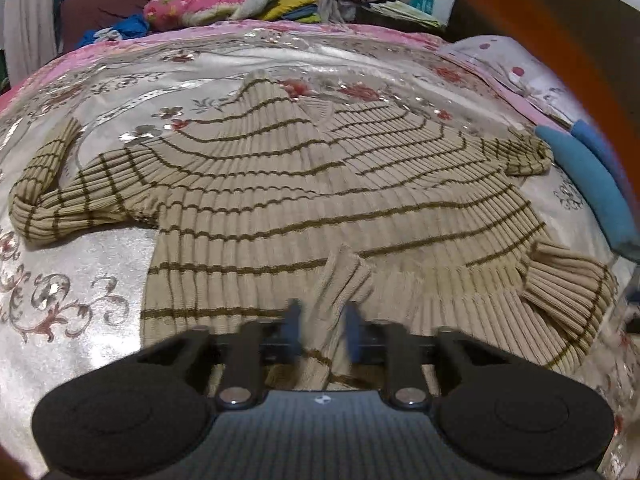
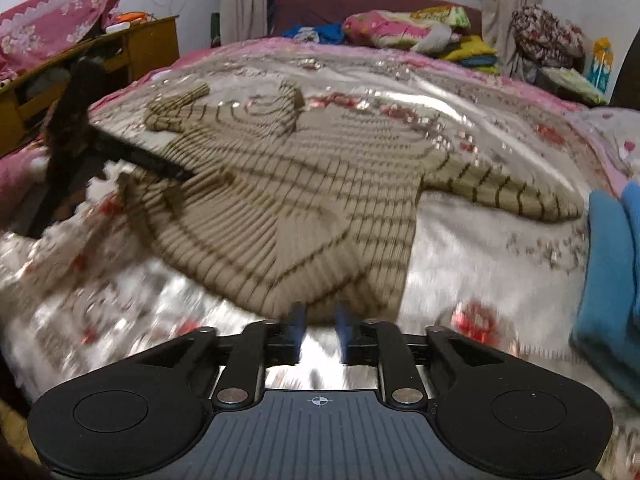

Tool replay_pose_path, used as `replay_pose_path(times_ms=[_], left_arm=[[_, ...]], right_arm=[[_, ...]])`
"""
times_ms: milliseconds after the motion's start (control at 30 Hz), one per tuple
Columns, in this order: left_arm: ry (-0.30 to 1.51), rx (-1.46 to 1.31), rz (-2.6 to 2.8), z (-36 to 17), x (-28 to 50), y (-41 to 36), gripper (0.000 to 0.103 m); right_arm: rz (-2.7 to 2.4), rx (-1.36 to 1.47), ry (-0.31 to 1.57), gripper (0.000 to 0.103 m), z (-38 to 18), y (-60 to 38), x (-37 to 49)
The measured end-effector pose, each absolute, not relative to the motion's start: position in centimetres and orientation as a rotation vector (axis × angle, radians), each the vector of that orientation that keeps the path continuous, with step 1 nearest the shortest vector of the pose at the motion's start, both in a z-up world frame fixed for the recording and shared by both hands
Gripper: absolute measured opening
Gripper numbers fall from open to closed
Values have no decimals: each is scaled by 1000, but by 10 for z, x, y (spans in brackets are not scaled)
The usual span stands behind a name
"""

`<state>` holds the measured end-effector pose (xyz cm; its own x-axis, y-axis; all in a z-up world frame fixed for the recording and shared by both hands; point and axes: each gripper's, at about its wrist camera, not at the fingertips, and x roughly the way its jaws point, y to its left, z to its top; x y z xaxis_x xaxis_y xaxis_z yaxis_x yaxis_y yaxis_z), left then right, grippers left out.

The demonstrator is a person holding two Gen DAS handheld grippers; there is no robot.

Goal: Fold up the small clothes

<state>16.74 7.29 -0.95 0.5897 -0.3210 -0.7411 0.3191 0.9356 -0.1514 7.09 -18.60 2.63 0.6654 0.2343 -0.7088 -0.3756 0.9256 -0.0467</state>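
Observation:
A beige ribbed sweater with thin brown stripes (image 1: 304,184) lies spread on the flowered bedspread (image 1: 80,280), sleeves out to both sides. My left gripper (image 1: 322,326) is shut on the sweater's bottom hem, a fold of knit pinched between its blue pads. In the right wrist view the sweater (image 2: 280,208) has its near hem lifted off the bed. My right gripper (image 2: 320,322) has its blue pads close together at that hem edge; the blur hides whether cloth is pinched. The left gripper's black body (image 2: 76,120) shows at the left of the right wrist view.
Blue folded cloth (image 2: 608,280) lies at the bed's right edge, also in the left wrist view (image 1: 588,184). Pillows and piled clothes (image 1: 224,4) sit at the head of the bed. A wooden desk (image 2: 132,52) stands to the left.

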Motion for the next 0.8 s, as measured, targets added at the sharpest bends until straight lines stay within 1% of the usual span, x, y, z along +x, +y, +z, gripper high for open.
replay_pose_path(times_ms=[67,200,333,367,400,433,533,800], left_arm=[[858,2,-377,-8,167,72,20],[858,-33,-388,-6,164,75,17],[855,-82,-403,-1,155,83,16],[852,-96,-408,1,152,86,16],[846,-111,-421,3,148,88,16],[840,-129,-428,5,143,92,16],[828,-179,-444,14,126,105,16],[814,-242,-451,26,69,128,16]], right_arm=[[330,-195,754,38,26,-183,89],[342,-160,746,38,25,-177,124],[323,-201,774,37,12,-163,154],[322,-205,801,29,7,-161,160],[327,-198,827,13,4,-159,164],[336,-187,846,7,2,-160,165],[370,-160,850,6,8,-164,152],[477,-165,813,4,43,-185,71]])
